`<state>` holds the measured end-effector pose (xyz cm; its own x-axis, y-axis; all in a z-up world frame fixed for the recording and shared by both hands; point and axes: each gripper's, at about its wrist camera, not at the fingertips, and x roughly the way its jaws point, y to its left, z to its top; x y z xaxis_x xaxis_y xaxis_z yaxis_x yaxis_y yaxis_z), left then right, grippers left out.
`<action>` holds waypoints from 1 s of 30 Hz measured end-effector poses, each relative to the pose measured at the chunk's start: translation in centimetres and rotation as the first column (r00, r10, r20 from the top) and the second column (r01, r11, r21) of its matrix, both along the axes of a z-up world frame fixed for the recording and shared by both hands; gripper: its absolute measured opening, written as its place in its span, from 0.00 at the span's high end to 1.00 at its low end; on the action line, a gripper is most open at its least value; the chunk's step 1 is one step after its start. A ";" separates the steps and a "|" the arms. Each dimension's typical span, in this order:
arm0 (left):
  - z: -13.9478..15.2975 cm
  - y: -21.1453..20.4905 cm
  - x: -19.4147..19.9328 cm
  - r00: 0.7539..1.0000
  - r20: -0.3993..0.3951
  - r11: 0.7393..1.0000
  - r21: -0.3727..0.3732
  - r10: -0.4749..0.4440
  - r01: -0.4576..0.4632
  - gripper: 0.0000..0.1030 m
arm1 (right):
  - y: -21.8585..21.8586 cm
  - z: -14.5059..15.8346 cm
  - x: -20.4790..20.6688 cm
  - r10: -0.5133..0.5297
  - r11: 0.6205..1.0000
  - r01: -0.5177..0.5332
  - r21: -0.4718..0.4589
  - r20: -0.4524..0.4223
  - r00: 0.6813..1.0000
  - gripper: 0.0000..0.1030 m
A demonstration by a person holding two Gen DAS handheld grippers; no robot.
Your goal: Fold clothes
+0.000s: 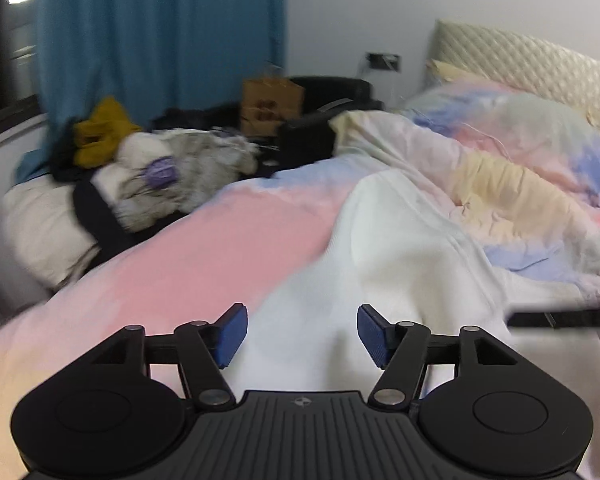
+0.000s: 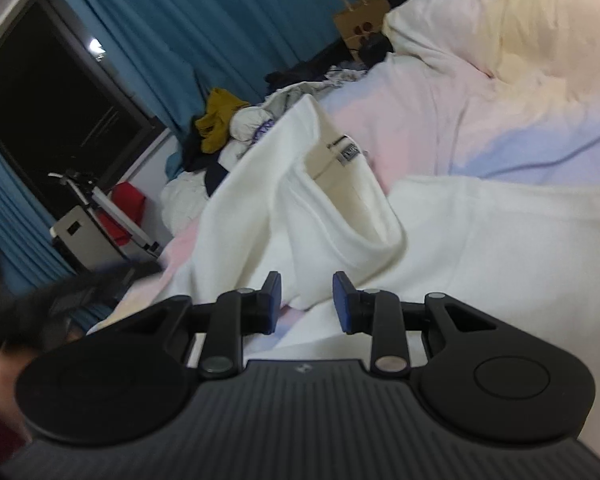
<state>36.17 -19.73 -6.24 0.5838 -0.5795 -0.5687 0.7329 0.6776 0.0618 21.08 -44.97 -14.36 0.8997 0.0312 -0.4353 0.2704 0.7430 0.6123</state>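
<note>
A white garment lies spread on a pastel pink, blue and yellow duvet. My left gripper is open and empty, just above the garment's near part. In the right wrist view the same white garment is bunched, with its collar and a grey label turned up. My right gripper is open and empty, fingertips close over a fold of the garment. The left gripper shows blurred at the left edge of the right wrist view.
A pile of clothes with a mustard piece lies at the bed's far left. A brown paper bag and a black chair stand behind. Teal curtains hang by a dark window. A padded headboard is at right.
</note>
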 end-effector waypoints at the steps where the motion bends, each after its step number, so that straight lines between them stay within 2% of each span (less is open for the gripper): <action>1: -0.1 1.3 -1.7 1.000 0.001 1.000 0.001 0.021 -0.021 0.37 | -0.1 0.2 0.0 0.008 1.000 -0.008 0.004 0.005 1.000 0.69; 3: -0.7 3.7 -5.2 0.998 -0.001 0.998 0.016 0.061 -0.061 0.37 | -0.3 0.8 -0.1 0.016 1.000 -0.016 0.003 0.015 1.000 0.68; 4: -1.1 4.8 -6.9 0.997 -0.001 0.997 0.018 0.081 -0.081 0.37 | -0.4 1.2 -0.2 0.016 1.000 -0.016 -0.003 0.020 1.000 0.61; 5: -1.5 5.7 -8.4 0.996 -0.002 0.995 0.022 0.092 -0.092 0.37 | -0.5 1.5 -0.2 0.020 1.000 -0.020 -0.008 0.024 1.000 0.50; 7: -2.2 7.0 -10.8 0.995 -0.004 0.995 0.034 0.095 -0.095 0.37 | -0.7 2.0 -0.5 0.019 1.000 -0.019 -0.016 0.033 0.999 0.42; 10: -3.2 7.5 -13.1 0.995 0.040 0.992 0.084 0.093 -0.096 0.37 | -1.2 2.5 -0.6 0.014 1.000 -0.013 -0.028 0.034 0.999 0.42; 16: -4.8 7.7 -14.2 0.987 0.087 0.985 0.096 0.136 -0.144 0.38 | -2.9 3.9 0.6 0.052 0.996 -0.053 -0.076 -0.021 0.998 0.42; 19: -5.8 8.0 -14.1 0.990 0.052 0.988 0.081 0.130 -0.134 0.42 | -4.1 4.2 3.3 0.044 0.993 -0.056 -0.105 -0.111 0.993 0.42; 22: -6.7 7.8 -13.9 0.987 0.067 0.981 0.119 0.143 -0.150 0.42 | -4.4 4.6 7.5 0.110 0.980 -0.137 -0.145 -0.180 0.978 0.42; 25: -7.5 8.0 -13.0 0.980 0.054 0.971 0.135 0.191 -0.197 0.51 | -4.8 4.5 11.8 0.168 0.970 -0.206 -0.125 -0.265 0.949 0.42; 26: -7.6 8.1 -12.6 0.977 0.036 0.968 0.133 0.211 -0.214 0.60 | -4.9 4.4 13.2 0.177 0.969 -0.219 -0.118 -0.289 0.941 0.43; 27: -7.7 8.2 -12.2 0.974 0.021 0.966 0.127 0.226 -0.227 0.74 | -4.9 4.3 14.3 0.174 0.967 -0.222 -0.124 -0.312 0.934 0.43; 28: -7.6 8.5 -11.9 0.972 0.007 0.965 0.112 0.236 -0.236 0.84 | -4.9 4.3 15.2 0.165 0.967 -0.220 -0.131 -0.336 0.927 0.46; 29: -7.1 8.9 -11.6 0.968 -0.007 0.965 0.083 0.250 -0.248 0.93 | -4.9 4.3 16.1 0.156 0.966 -0.218 -0.139 -0.360 0.920 0.61; 30: -6.6 9.6 -11.4 0.964 -0.023 0.964 0.041 0.265 -0.264 0.96 | -4.8 4.5 16.9 0.151 0.961 -0.226 -0.157 -0.383 0.911 0.72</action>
